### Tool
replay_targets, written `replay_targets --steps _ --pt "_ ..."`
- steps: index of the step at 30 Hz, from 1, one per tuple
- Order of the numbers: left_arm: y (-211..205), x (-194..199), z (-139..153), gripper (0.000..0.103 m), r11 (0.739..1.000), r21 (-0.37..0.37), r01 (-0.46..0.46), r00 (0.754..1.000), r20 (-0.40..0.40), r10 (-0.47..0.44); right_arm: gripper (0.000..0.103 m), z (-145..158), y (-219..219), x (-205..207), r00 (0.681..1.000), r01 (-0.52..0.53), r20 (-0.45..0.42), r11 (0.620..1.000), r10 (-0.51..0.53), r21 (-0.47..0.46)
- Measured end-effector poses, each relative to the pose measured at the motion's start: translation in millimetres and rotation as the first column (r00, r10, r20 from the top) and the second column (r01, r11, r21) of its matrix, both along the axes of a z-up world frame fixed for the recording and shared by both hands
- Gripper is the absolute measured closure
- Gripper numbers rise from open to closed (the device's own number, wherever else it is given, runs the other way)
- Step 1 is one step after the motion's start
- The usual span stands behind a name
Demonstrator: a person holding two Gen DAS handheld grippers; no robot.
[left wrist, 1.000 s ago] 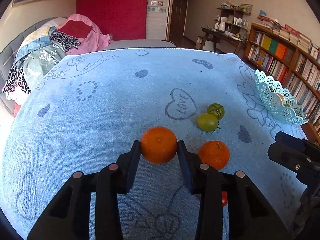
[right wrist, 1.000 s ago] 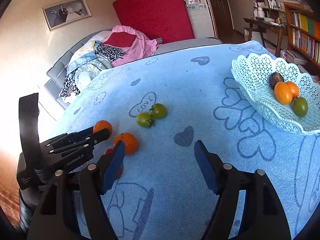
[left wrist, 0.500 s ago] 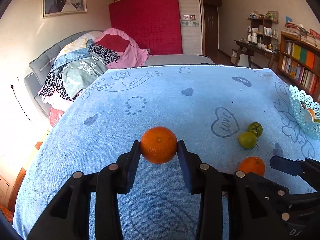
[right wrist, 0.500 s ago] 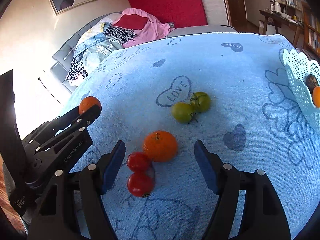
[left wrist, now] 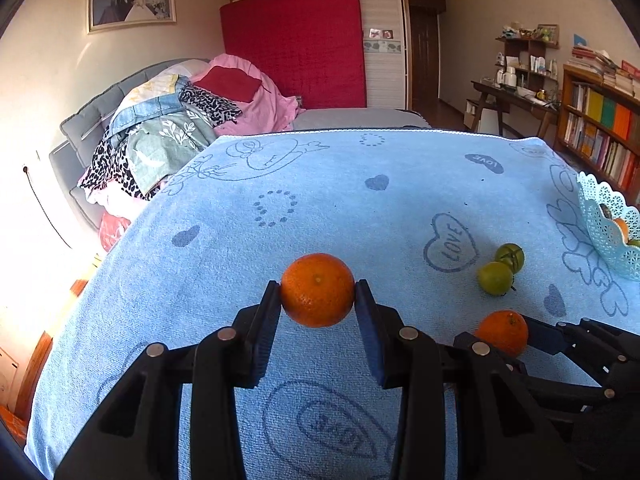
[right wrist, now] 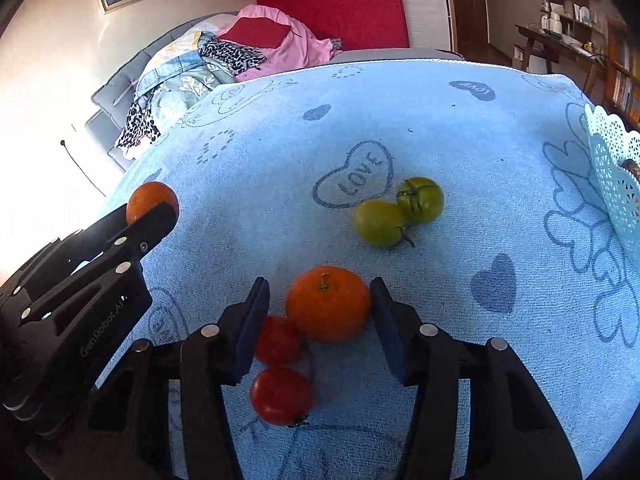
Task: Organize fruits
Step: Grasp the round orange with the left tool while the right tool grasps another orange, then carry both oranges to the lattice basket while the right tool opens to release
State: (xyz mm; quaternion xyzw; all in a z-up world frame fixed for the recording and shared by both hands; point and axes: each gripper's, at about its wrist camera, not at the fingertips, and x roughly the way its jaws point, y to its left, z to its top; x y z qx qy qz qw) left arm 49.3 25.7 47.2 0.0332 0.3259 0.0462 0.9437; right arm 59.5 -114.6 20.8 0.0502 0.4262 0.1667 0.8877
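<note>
Between the spread jaws of the right gripper (right wrist: 320,312), just ahead of the red tomatoes (right wrist: 278,340), the second orange (right wrist: 327,303) is being straddled, while the first orange (left wrist: 317,289) is being pinched by the left gripper (left wrist: 317,300).

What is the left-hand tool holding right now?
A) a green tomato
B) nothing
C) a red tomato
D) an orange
D: the left gripper has its fingers pressed against both sides of an orange, lifted off the blue cloth.

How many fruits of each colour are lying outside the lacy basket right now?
Orange: 2, held orange in left tongs, loose orange.
Green: 2, near green tomato, far green tomato.
Red: 2, near red tomato, far red tomato.
Total: 6
</note>
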Motion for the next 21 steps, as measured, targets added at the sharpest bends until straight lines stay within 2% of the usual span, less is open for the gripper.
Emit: replay_targets --steps 3,21 --pt "-1.0 -0.3 -0.2 0.064 1.0 -0.001 0.004 1.0 0.0 -0.004 0.063 0.4 -1.7 -0.6 1.0 0.011 0.01 1.0 -0.011 -0.016" --pt "-11.0 -1.1 -3.5 0.064 0.999 0.018 0.03 1.0 -0.006 -0.03 0.063 22.2 -39.8 -15.2 0.994 0.083 0.077 0.997 -0.083 0.002"
